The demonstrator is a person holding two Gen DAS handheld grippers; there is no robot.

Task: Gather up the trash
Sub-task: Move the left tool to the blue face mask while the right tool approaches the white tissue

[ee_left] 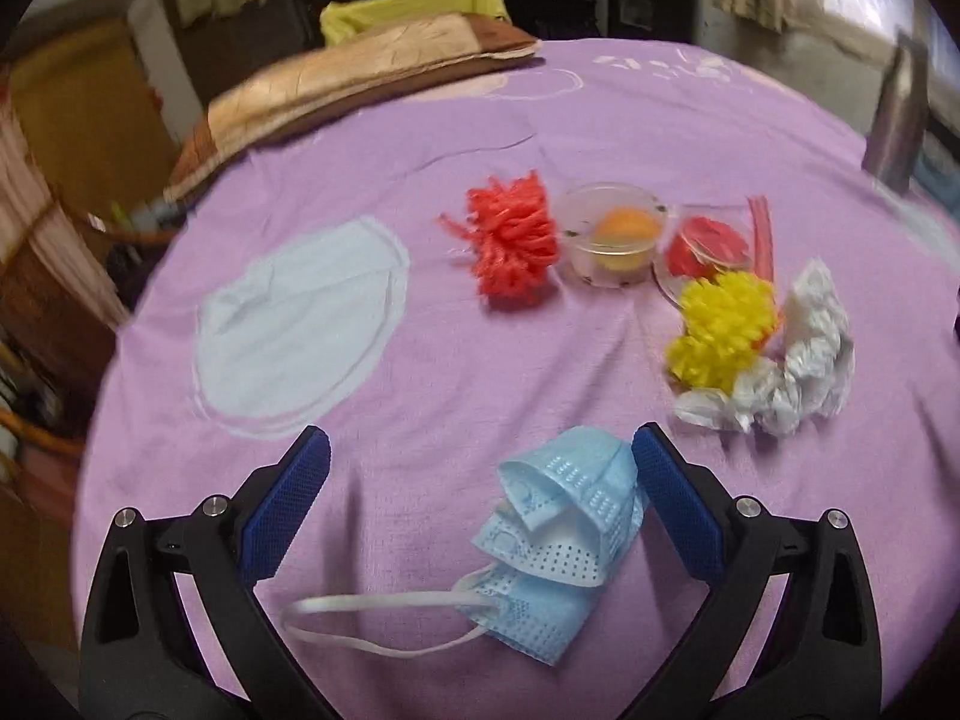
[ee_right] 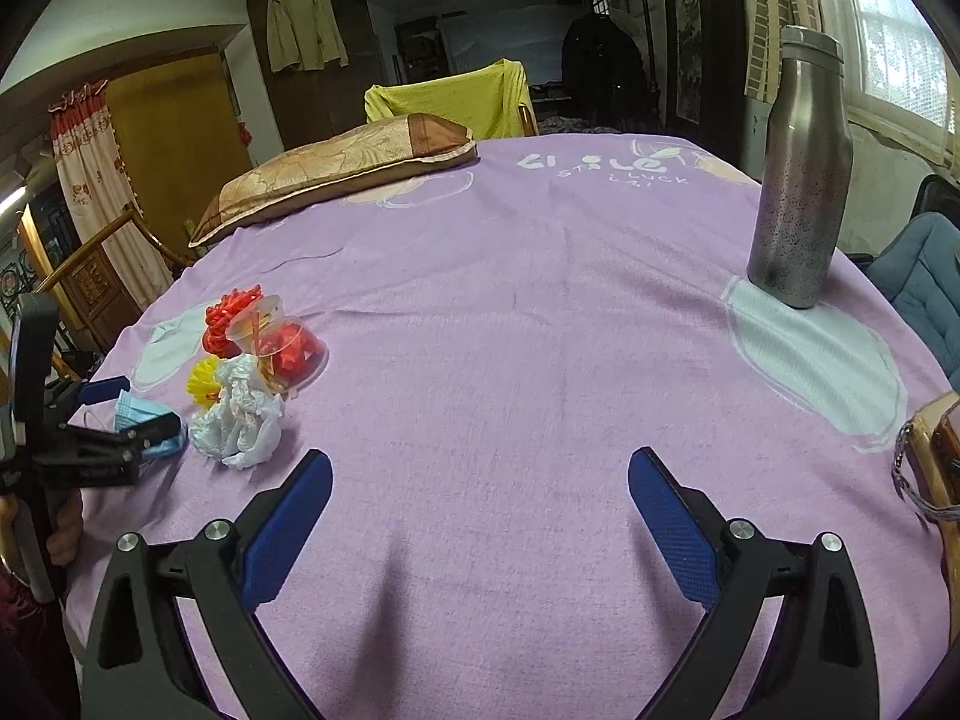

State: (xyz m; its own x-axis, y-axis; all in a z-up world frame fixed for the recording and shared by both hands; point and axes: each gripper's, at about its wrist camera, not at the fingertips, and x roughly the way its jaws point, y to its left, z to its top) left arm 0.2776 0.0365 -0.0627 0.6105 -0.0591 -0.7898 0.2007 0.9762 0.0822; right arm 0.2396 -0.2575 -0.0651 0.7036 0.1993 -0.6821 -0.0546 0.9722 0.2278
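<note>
White print on my purple tablecloth [ee_right: 540,312] at the far edge, large stylised letters I can't make out, smaller word "LUCK" [ee_right: 666,180] beneath them, a line above it starting "ST", rest too blurred to read

I am working inside a lived-in home, most likely a bedroom or sitting room. A purple printed bedsheet [ee_right: 540,312] serves as the work surface, with a brown and gold pillow [ee_right: 336,171] lying at its far edge. Behind it stands 1 chair draped in yellow-green cloth [ee_right: 447,97], and a beige jacket [ee_right: 306,24] hangs on a dark wooden wardrobe. A patterned curtain with red trim [ee_right: 90,174] covers a doorway at left beside a wooden door [ee_right: 174,138]; daylight enters through a lace-curtained window [ee_right: 900,54] at right. A steel flask [ee_right: 801,180] stands on the sheet.
</note>
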